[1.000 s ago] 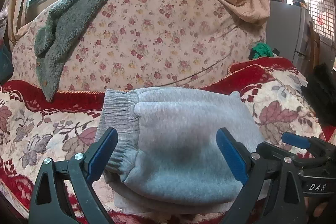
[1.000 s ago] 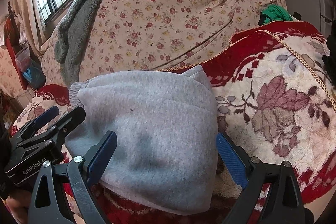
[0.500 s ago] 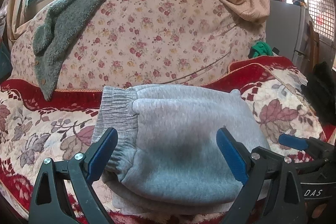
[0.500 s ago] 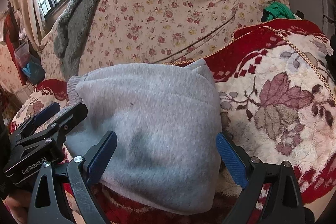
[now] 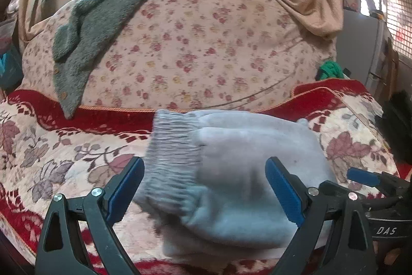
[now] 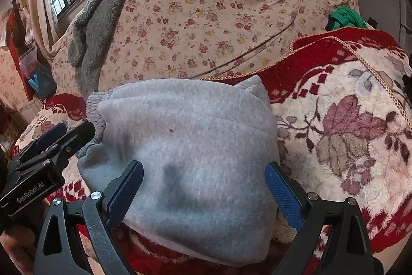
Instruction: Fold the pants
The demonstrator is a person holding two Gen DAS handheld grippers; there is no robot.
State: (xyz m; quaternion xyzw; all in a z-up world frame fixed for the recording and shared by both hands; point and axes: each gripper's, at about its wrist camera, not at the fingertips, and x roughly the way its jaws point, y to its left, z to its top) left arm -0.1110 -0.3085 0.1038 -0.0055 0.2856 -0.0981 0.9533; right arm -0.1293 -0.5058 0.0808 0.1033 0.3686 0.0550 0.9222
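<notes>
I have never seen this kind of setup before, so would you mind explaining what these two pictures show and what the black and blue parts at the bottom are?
There is no robot here: a person holds a two-finger gripper in each hand, and a wide-angle camera on each one looks forward along its fingers. One picture comes from the left gripper, the other from the right gripper; each view also catches the other gripper at its edge. The black arms with blue pads are the fingers. Both grippers are open and hold nothing. Ahead lie folded grey pants on a red flowered blanket. Behind it stands a flowered cushion with a grey fleece draped over it.
</notes>
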